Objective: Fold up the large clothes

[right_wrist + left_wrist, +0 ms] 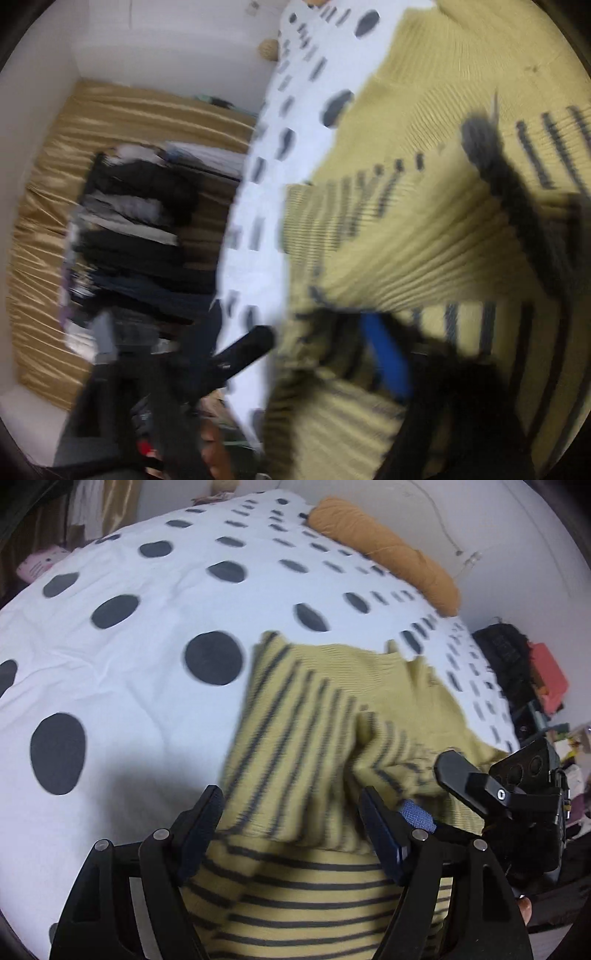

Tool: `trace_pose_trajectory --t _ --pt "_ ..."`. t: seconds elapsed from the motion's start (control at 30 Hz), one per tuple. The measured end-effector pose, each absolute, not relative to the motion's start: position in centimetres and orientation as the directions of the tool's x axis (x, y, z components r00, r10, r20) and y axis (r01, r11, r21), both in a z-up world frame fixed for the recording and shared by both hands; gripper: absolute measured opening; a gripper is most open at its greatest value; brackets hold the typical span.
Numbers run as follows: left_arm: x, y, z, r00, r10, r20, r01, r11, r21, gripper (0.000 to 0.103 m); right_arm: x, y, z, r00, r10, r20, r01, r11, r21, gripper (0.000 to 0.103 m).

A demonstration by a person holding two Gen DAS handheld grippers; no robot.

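Note:
A yellow sweater with dark grey stripes (314, 738) lies partly folded on a white bedspread with dark dots (129, 646). My left gripper (291, 805) hangs over the sweater's near part with its fingers wide apart and nothing between them. The right gripper (480, 786) shows at the right of the left wrist view, by the sweater's right edge. The right wrist view is heavily blurred. In it the sweater (424, 221) fills the right side and a blue pad (388, 362) of my right gripper sits against the fabric. Whether it grips the fabric is unclear.
An orange rolled cloth (388, 550) lies at the bed's far right edge. A pink plush (37, 563) sits at the far left. Dark clutter and a red item (546, 675) stand beside the bed on the right. A rack of dark clothes (140, 240) and gold curtain (48, 240) are beyond the bed.

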State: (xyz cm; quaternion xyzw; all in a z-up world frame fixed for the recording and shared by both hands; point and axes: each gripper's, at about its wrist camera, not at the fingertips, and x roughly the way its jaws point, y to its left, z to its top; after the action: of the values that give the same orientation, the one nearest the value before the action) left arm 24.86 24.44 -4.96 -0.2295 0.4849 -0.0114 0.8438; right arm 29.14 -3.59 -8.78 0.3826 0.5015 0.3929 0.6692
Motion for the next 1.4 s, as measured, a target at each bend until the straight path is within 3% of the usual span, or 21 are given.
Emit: trace_pose_trajectory --t 0.13,0.2,0.33,0.47,0.53,0.57,0.6,0.63,0.67,0.83,0.97,1.13,1.2,1.4 --pt "25.1 22.2 -3.4 0.552 -0.323 -0.769 -0.15 0.869 -0.472 0.079 27.3 -6.9 -6.6 0.223 0.926 -0.306 -0.146 0.342 0.928 0.083" --pt "26.5 19.9 -3.1 0.55 -0.308 -0.777 -0.124 0.889 -0.44 0.079 25.9 -9.3 -5.4 0.265 0.91 -0.318 -0.148 0.365 0.919 0.083" --pt "28.5 13.9 -3.3 0.544 -0.141 -0.827 -0.024 0.983 -0.183 0.079 23.3 -13.4 -4.0 0.348 0.866 -0.359 -0.167 0.435 0.885 0.083" --pt "29.6 7.0 -4.0 0.614 0.014 -0.789 0.125 0.985 0.115 0.079 21.5 -17.7 -3.4 0.43 0.79 -0.436 -0.145 0.537 0.831 0.083" --pt "30.2 4.7 -5.0 0.619 0.054 -0.783 0.179 0.962 0.207 0.079 20.9 -19.5 -3.9 0.454 0.77 -0.448 -0.114 0.549 0.828 0.083" --pt "30.7 4.0 -5.6 0.61 0.068 -0.79 0.195 0.953 0.233 0.07 20.9 -20.3 -4.1 0.456 0.768 -0.45 -0.1 0.547 0.831 0.083" --pt "31.1 3.8 -6.1 0.599 0.069 -0.798 0.204 0.95 0.235 0.059 20.8 -21.0 -4.5 0.459 0.768 -0.447 -0.085 0.538 0.838 0.083" --pt "31.7 3.7 -6.6 0.574 0.065 -0.816 0.209 0.952 0.223 0.033 20.8 -21.4 -4.8 0.465 0.765 -0.447 -0.074 0.536 0.841 0.083" --pt "32.3 4.0 -7.0 0.545 0.059 -0.837 0.202 0.959 0.2 0.015 20.7 -21.9 -5.1 0.47 0.76 -0.449 -0.062 0.536 0.842 0.083" --pt "32.6 6.8 -6.5 0.539 0.0 -0.842 0.116 0.991 0.073 0.011 20.6 -22.6 -5.5 0.487 0.757 -0.436 -0.049 0.522 0.851 0.083" --pt "31.8 12.4 -4.2 0.61 -0.036 -0.792 -0.064 0.993 -0.094 0.01 20.4 -22.9 -5.5 0.49 0.756 -0.434 -0.055 0.523 0.85 0.083" --pt "30.2 21.1 -3.3 0.628 0.07 -0.775 -0.318 0.932 -0.174 0.01 20.8 -21.6 -5.2 0.478 0.757 -0.445 -0.081 0.542 0.836 0.083" --pt "29.1 24.5 -4.2 0.601 0.056 -0.797 -0.385 0.895 -0.227 0.01 21.0 -21.1 -5.0 0.479 0.752 -0.453 -0.084 0.553 0.829 0.083" --pt "26.5 27.0 -9.3 0.533 -0.012 -0.846 -0.426 0.86 -0.281 0.012 20.4 -21.9 -6.0 0.503 0.638 -0.583 0.008 0.671 0.742 0.083"
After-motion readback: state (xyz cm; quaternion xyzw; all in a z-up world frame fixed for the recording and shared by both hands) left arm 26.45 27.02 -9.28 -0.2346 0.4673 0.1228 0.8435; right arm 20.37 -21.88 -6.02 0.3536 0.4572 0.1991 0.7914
